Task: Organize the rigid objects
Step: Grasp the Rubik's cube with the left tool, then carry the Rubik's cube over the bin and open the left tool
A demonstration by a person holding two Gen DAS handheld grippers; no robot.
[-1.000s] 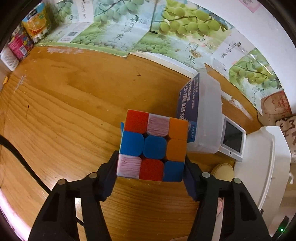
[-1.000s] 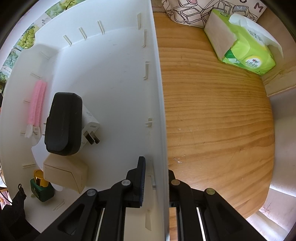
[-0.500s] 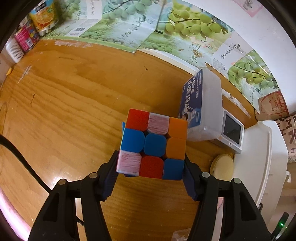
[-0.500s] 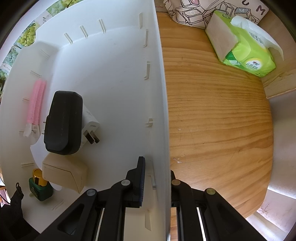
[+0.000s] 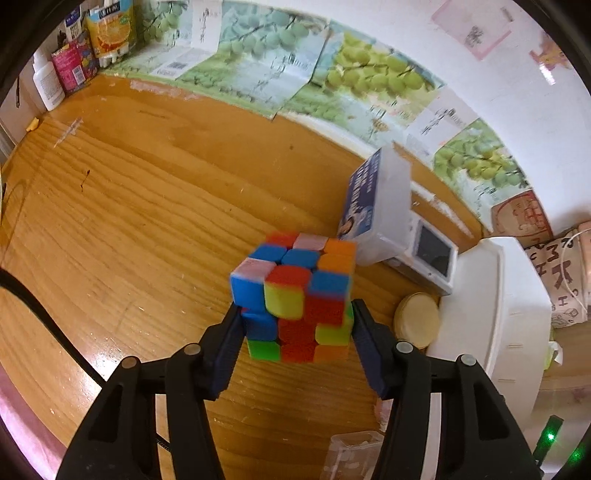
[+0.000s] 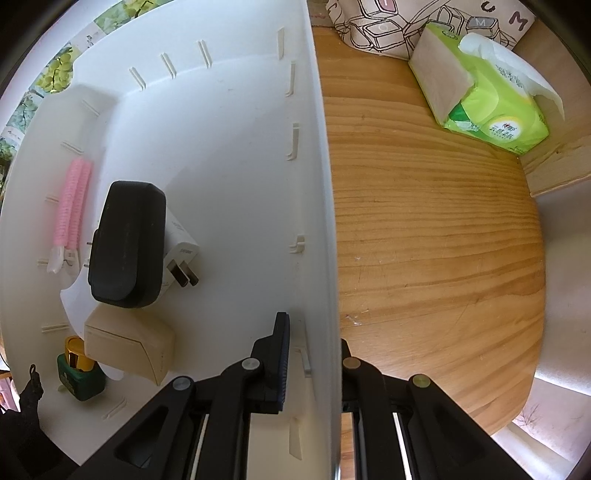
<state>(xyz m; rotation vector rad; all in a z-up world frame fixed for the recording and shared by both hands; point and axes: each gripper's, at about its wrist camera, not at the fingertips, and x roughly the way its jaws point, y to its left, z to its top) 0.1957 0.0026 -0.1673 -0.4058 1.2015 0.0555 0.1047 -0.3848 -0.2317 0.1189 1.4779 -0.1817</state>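
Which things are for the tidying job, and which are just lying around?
For the job: puzzle cube held in the left gripper; white bin gripped by the right gripper.

Lying around: tissue pack, juice carton, round tin.

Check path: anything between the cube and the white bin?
Partly. The cube, held in the left gripper, has a round tan lid lying beside the white bin toward the cube; a small screen device sits behind it. Going over them looks clear.
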